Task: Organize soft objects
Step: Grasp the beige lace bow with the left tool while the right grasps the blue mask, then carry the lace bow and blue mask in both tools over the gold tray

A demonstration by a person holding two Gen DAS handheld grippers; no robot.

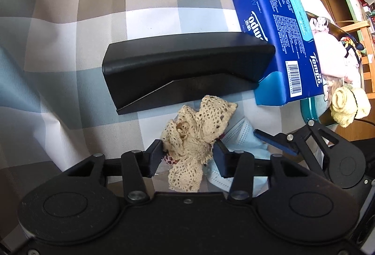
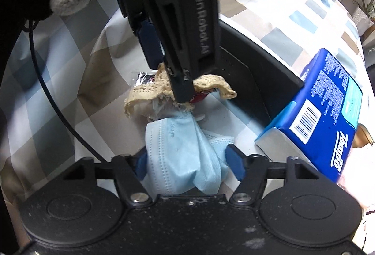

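Note:
A beige crocheted lace piece [image 1: 194, 135] lies bunched on the checked cloth, in front of a black box [image 1: 185, 67]. My left gripper [image 1: 187, 156] is shut on the lace piece; the right wrist view shows it [image 2: 173, 88] from above, pinching the lace piece [image 2: 150, 93]. A light blue face mask [image 2: 185, 161] lies crumpled just below the lace. My right gripper [image 2: 187, 161] is closed around the mask, its blue pads [image 2: 236, 161] pressing its sides. The mask also shows in the left wrist view [image 1: 241, 137], beside the right gripper's fingers.
A blue Tempo tissue pack [image 1: 281, 39] leans against the black box's right end, also in the right wrist view [image 2: 323, 114]. Plush toys [image 1: 346, 107] and pink fabric sit at the far right. The checked tablecloth [image 1: 70, 43] spreads to the left.

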